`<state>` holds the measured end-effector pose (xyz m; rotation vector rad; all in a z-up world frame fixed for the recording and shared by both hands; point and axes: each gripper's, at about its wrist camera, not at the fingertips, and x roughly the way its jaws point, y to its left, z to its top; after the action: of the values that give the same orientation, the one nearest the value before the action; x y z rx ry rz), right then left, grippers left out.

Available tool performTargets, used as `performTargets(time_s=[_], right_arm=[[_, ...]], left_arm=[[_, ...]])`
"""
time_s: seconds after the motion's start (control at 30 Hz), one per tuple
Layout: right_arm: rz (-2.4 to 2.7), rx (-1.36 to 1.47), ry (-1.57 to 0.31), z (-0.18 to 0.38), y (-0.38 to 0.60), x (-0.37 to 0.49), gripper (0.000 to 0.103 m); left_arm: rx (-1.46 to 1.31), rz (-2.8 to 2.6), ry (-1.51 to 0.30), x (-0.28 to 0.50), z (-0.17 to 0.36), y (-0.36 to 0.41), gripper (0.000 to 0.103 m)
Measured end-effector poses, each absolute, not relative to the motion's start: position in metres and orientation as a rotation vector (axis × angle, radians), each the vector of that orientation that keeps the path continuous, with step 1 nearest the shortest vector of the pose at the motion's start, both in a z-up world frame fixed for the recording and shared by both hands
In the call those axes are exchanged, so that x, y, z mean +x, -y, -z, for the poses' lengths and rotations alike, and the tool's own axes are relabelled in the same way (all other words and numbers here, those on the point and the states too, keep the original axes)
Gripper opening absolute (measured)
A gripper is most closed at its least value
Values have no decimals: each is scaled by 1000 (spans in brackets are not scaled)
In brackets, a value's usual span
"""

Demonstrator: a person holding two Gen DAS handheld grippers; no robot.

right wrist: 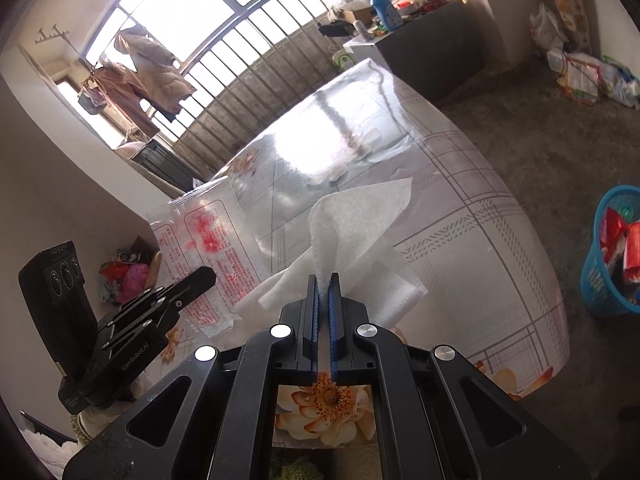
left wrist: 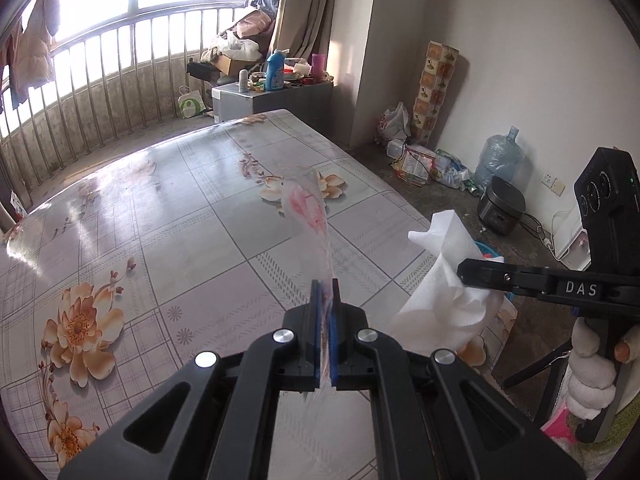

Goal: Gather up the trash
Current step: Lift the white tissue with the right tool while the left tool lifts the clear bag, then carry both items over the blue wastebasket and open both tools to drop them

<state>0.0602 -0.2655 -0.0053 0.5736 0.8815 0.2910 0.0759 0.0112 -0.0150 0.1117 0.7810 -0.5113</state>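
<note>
Left wrist view: left gripper [left wrist: 325,280] pinching a clear plastic wrapper with red print [left wrist: 310,208], blue pads pressed together on its lower end, the wrapper standing up and away over the glossy tablecloth with orange flowers and grey checks [left wrist: 168,216]. To the right, just beside, right gripper [left wrist: 464,270] seen side-on, clamped on a crumpled white paper towel [left wrist: 444,276] hanging past the table's right edge. A gloved hand [left wrist: 596,364] wrapped round that gripper's black handle at far right. On the floor beyond, against the wall: black rice cooker [left wrist: 500,204], big blue water jug [left wrist: 500,156].

Right wrist view: right gripper [right wrist: 324,280] closed on the white paper towel [right wrist: 352,220], one corner sticking up and away, folds spilling out to both sides of the fingers. Left of it, touching the towel's left fold, the clear plastic wrapper [right wrist: 200,252] held up by the left gripper [right wrist: 204,276], jaws seen side-on, pressed shut on the film. Flowered tablecloth [right wrist: 460,240] below both. Far right on the floor, well apart from the table, a blue plastic mesh basket [right wrist: 600,280] holding red and white wrappers.
</note>
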Motion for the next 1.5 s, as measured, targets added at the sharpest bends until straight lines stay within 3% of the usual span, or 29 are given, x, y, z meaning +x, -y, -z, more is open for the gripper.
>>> performTargets(time_s=[0.9, 1.17, 1.5], right_arm=[[-101, 691, -670, -19, 352, 32, 3], [164, 777, -564, -16, 443, 1, 3], [382, 908, -663, 69, 537, 1, 3]], left_arm=[[266, 609, -679, 69, -22, 64, 2], [212, 908, -784, 114, -32, 173, 2], [281, 1106, -1134, 165, 65, 373, 2]])
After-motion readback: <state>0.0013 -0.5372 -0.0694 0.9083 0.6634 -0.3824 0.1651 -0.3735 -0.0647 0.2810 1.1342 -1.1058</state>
